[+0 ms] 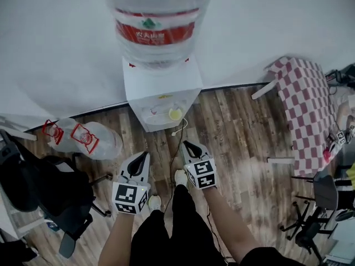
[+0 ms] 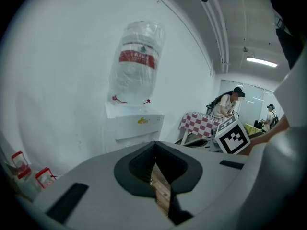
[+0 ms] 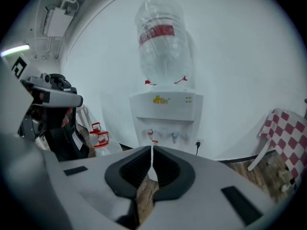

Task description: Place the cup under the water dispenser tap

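Cup (image 1: 175,114): small, pale yellow, a round rim seen from above, on the drip tray of the water dispenser (image 1: 162,85). It is blurred, and I cannot tell which tap stands over it. Both gripper views hide it. Left gripper (image 1: 145,155) and right gripper (image 1: 186,144), before the dispenser: jaws clenched, empty.

2 clear jugs w/ red labels (image 1: 83,138) lie on wood floor (image 1: 244,148) by the wall, left edge. black office chair (image 1: 50,195) at floor's lower-left corner. checkered table (image 1: 305,110) at right edge.
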The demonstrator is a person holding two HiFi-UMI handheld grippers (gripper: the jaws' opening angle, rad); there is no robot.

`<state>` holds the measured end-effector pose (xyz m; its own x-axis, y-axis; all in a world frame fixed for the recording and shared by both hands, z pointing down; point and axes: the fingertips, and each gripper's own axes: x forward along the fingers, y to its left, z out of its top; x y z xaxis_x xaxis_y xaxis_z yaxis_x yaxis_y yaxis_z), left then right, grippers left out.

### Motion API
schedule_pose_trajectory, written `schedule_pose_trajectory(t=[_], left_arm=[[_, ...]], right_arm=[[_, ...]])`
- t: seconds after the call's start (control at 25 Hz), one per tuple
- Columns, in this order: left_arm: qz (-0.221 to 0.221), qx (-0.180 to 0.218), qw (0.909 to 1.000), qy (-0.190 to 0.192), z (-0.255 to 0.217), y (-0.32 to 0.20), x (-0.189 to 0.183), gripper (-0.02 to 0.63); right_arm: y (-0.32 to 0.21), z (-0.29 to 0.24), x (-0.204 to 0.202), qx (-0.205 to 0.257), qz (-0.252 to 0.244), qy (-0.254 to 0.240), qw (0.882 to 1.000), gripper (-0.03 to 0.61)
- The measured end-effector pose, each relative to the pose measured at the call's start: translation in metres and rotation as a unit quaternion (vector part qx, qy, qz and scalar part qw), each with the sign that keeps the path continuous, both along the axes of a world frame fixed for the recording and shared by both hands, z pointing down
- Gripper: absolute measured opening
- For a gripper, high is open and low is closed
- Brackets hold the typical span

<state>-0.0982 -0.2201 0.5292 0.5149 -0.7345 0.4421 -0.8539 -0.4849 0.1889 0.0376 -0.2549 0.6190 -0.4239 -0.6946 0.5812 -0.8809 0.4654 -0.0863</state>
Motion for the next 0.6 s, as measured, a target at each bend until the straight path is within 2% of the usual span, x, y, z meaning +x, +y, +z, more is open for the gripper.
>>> schedule_pose_trajectory(t=[0.16,0.4,0.6], left_arm=[[0.01,0.01,0.9999,-0.002,-0.034,0.031,-0.019,0.014],[0.019,0.032,0.9992,0.018,-0.075,0.072,-0.048,0.014],[0.045,0.053,0.9972,0.028,-0.101,0.112,-0.051,0.014]], right_arm=[[0.036,-0.044,-0.008,0.011,0.021,-0.014,1.0,0.029],[0.091,-0.102,-0.028,0.037,0.029,-0.025,0.999,0.026],[0.141,-0.154,-0.031,0.066,0.053,-0.062,0.994,0.023]])
